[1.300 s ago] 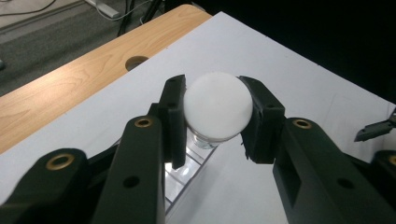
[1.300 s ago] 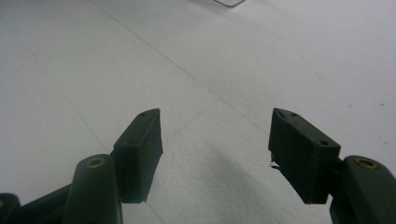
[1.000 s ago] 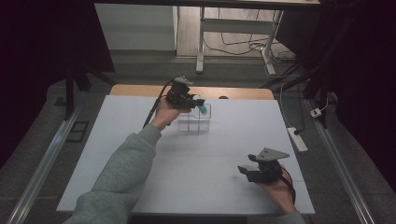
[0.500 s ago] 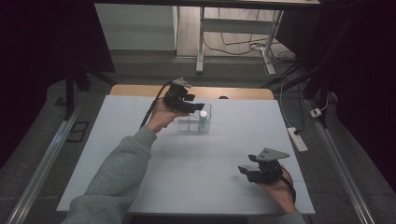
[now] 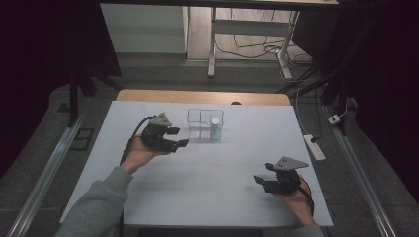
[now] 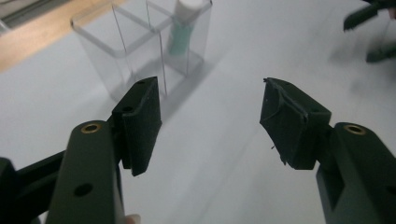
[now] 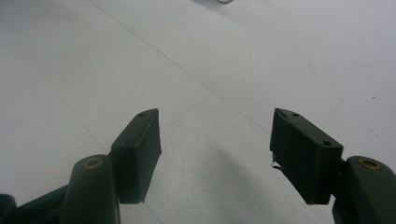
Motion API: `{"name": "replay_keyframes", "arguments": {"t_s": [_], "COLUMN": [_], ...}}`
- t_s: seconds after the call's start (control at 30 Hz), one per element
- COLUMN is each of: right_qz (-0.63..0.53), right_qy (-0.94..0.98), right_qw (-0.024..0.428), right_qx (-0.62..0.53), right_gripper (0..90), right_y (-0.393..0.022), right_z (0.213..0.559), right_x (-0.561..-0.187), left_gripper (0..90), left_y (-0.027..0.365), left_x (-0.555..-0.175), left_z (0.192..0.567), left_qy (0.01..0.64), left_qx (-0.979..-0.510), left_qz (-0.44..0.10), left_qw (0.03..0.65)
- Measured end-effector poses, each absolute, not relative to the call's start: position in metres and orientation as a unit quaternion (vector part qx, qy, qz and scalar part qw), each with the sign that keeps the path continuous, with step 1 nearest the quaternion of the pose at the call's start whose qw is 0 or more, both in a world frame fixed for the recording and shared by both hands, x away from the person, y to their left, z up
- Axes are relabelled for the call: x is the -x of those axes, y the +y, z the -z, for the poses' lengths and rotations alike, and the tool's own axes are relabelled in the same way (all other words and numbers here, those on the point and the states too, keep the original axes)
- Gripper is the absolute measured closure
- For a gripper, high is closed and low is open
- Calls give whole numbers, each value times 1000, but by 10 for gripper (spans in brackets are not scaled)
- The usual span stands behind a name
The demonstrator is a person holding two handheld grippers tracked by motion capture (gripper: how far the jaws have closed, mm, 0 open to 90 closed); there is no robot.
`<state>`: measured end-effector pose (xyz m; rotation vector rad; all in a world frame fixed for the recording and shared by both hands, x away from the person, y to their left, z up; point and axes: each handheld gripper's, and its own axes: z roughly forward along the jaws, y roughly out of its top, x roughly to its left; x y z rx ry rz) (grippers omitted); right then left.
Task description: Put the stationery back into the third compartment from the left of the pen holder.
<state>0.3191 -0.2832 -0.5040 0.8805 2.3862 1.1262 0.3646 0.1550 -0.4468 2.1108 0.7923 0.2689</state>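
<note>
A clear two-compartment container (image 5: 197, 129) stands at the back middle of the white table. A small green bottle with a white cap (image 5: 215, 127) stands upright in its right compartment. My left gripper (image 5: 179, 137) hovers just left of the container, a short gap from it. Its jaws have just been opening and are now open, with nothing between them. In the left gripper view the container (image 6: 107, 51) and bottle (image 6: 182, 28) lie ahead of the left gripper (image 6: 211, 86). My right gripper (image 5: 263, 173) rests open and empty near the front right, seen over bare table in the right gripper view (image 7: 215, 114).
The white table top (image 5: 222, 168) has a wooden strip (image 5: 148, 95) along its far edge. A power strip (image 5: 314, 147) lies on the floor off the right side. Metal rails run along both sides, and desk legs (image 5: 212, 44) stand beyond.
The left gripper let go of the bottle, which now stands in the container's right compartment. The left hand has drawn back to the near left and lower. The right hand kept still.
</note>
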Motion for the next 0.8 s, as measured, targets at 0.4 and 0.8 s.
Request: {"name": "replay_keyframes", "arguments": {"t_s": [0.4,0.8], "right_qz": [-400,-406], "right_qy": [842,839], "right_qw": [178,182], "right_qx": [-315,-314], "right_gripper": [329,329], "right_y": [-290,-295], "right_z": [505,504], "right_x": [-320,-319], "left_gripper": [376,375], "left_y": [195,231], "left_x": [-315,-277], "left_z": [478,509], "left_qy": [342,374], "left_qx": [-833,-823], "left_qz": [-103,-117], "left_qw": [424,411]}}
